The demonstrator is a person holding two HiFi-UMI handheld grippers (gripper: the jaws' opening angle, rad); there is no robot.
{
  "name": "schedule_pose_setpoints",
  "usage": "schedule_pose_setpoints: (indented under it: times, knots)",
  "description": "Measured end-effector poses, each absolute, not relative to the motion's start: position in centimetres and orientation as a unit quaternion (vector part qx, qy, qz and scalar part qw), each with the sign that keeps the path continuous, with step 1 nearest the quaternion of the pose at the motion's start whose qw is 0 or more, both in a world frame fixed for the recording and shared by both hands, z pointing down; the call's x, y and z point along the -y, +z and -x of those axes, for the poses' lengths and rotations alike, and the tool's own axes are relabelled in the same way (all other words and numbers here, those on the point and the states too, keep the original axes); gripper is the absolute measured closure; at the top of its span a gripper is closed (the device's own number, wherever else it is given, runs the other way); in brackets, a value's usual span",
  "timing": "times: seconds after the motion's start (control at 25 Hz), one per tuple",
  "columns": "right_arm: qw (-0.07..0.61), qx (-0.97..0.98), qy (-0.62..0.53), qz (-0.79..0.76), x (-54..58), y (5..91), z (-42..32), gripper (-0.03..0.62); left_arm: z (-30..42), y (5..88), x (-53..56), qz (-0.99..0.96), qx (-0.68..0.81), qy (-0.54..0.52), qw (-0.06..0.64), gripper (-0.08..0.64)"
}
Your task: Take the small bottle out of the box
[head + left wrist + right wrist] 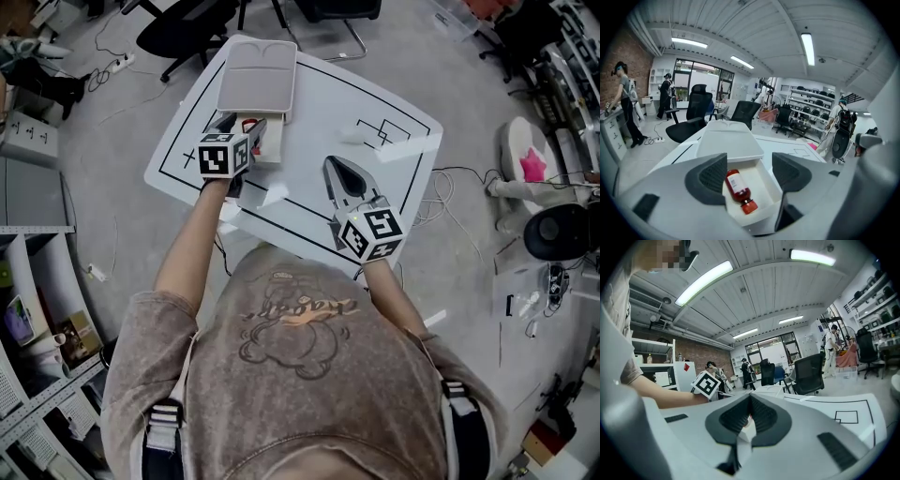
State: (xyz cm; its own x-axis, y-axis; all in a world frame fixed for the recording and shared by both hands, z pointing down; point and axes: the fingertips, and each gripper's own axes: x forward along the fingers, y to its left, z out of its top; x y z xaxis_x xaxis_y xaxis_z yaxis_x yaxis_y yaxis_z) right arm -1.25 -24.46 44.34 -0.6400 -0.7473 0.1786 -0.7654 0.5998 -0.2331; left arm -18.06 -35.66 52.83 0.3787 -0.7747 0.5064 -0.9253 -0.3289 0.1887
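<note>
A small red bottle (738, 190) with a white label and red cap lies on its side in the open white box (766, 185), cap towards me. The box's lid (726, 138) is folded back behind it. My left gripper (749, 173) stands open just above the box's near end, with its dark pads (712, 176) on either side of the bottle and clear of it. In the head view the left gripper (236, 129) hangs over the box (272, 141), and only a bit of the red bottle (249, 124) shows. My right gripper (330, 167) rests shut to the right, holding nothing.
The white table (394, 187) carries black outline marks and a white tape strip (408, 148). Office chairs (183, 33) stand beyond its far edge, and shelving (37, 309) stands at the left. Cables and equipment (553, 230) lie on the floor at the right. People stand in the background.
</note>
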Motion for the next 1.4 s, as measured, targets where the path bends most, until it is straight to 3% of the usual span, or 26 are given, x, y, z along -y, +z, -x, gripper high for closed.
schedule_pose_setpoints:
  times: [0.8,1.4]
  knots:
    - [0.035,0.879,0.160,-0.448,26.3,45.6,-1.5,0.597,18.8,63.2,38.1,-0.714,0.479,0.389,0.329,0.267]
    - [0.037,0.862,0.165,-0.479,26.7,46.1,-3.5,0.597,18.8,65.8,38.9,-0.683,0.468,0.440,0.347,0.304]
